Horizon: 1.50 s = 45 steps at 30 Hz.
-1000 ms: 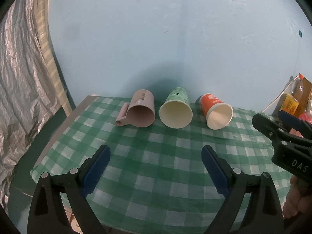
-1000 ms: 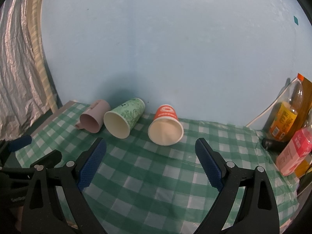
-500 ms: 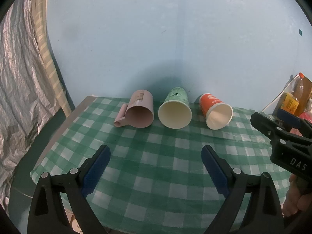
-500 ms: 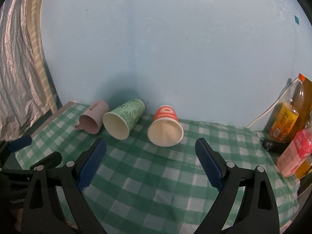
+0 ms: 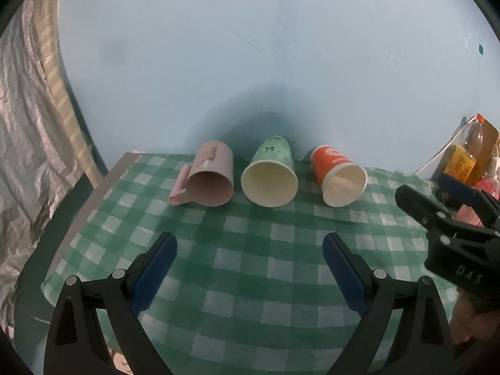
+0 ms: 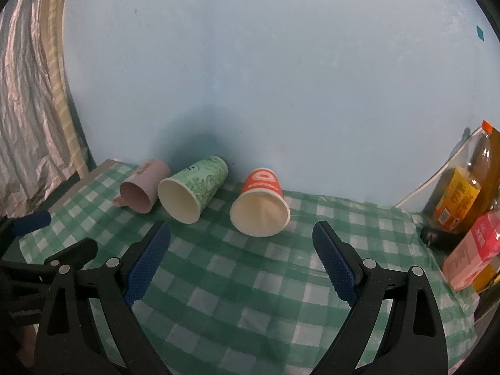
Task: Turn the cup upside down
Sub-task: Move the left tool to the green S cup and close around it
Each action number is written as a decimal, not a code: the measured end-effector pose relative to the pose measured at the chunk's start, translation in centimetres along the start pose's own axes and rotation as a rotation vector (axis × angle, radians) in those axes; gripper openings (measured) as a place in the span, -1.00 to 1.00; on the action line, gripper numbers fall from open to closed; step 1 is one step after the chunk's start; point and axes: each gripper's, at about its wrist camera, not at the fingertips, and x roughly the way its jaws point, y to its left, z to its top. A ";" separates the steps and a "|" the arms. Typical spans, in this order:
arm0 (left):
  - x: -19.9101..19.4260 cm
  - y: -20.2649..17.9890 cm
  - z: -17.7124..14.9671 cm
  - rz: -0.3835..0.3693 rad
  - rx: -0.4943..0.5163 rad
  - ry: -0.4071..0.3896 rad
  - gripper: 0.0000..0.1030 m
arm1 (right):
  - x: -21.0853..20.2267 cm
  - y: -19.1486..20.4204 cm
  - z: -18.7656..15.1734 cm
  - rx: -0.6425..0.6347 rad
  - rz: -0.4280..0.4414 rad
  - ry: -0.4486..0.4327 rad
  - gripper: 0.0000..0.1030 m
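Three cups lie on their sides in a row at the back of the green checked tablecloth (image 5: 250, 265), mouths toward me: a pink mug with a handle (image 5: 209, 175), a green paper cup (image 5: 270, 176) and an orange paper cup (image 5: 339, 176). In the right wrist view they are the pink mug (image 6: 143, 187), the green cup (image 6: 190, 193) and the orange cup (image 6: 261, 207). My left gripper (image 5: 250, 268) is open and empty, well short of the cups. My right gripper (image 6: 240, 259) is open and empty, in front of the orange cup.
A light blue wall stands right behind the cups. At the right edge are an orange drink bottle (image 6: 462, 190), a pink carton (image 6: 472, 256) and a white cable. A silver foil curtain (image 5: 28, 162) hangs at the left. The table's left edge (image 5: 90, 200) is near the pink mug.
Both grippers have drifted slightly; the cups sit a little lower in the left wrist view. The cups have not moved and both grippers stay open.
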 end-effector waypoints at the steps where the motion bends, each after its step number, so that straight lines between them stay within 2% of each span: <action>1: 0.2 -0.2 0.3 0.003 0.013 0.003 0.85 | 0.1 0.0 0.1 -0.004 0.003 0.001 0.77; 6: 1.2 -1.1 2.2 0.010 0.073 -0.001 0.85 | 0.7 -0.3 1.1 -0.017 0.045 0.020 0.77; 13: 5.3 -1.5 5.7 0.020 0.122 0.085 0.85 | 2.5 -1.5 3.5 -0.030 0.079 0.061 0.77; 18: 8.9 -1.0 8.0 -0.002 0.070 0.180 0.85 | 5.3 -3.1 5.5 0.041 0.128 0.139 0.77; 22: 10.8 -1.0 9.4 0.015 0.072 0.211 0.85 | 7.9 -4.0 7.1 0.102 0.180 0.219 0.77; 27: 13.2 -2.0 11.1 0.044 0.114 0.256 0.85 | 10.6 -4.4 8.4 0.149 0.198 0.279 0.77; 30: 14.8 -2.8 12.1 0.078 0.153 0.252 0.85 | 12.2 -5.1 8.8 0.196 0.215 0.310 0.77; 33: 17.1 -3.4 12.7 0.078 0.166 0.307 0.85 | 13.8 -6.1 8.9 0.243 0.208 0.343 0.77; 36: 19.2 -3.5 12.9 0.095 0.163 0.356 0.85 | 15.0 -7.1 8.8 0.269 0.164 0.354 0.77; 40: 21.6 -3.6 12.6 0.053 0.136 0.436 0.85 | 15.9 -8.1 8.2 0.295 0.150 0.374 0.77; 45: 24.2 -3.6 12.1 0.040 0.125 0.519 0.85 | 16.1 -8.3 7.7 0.295 0.148 0.377 0.77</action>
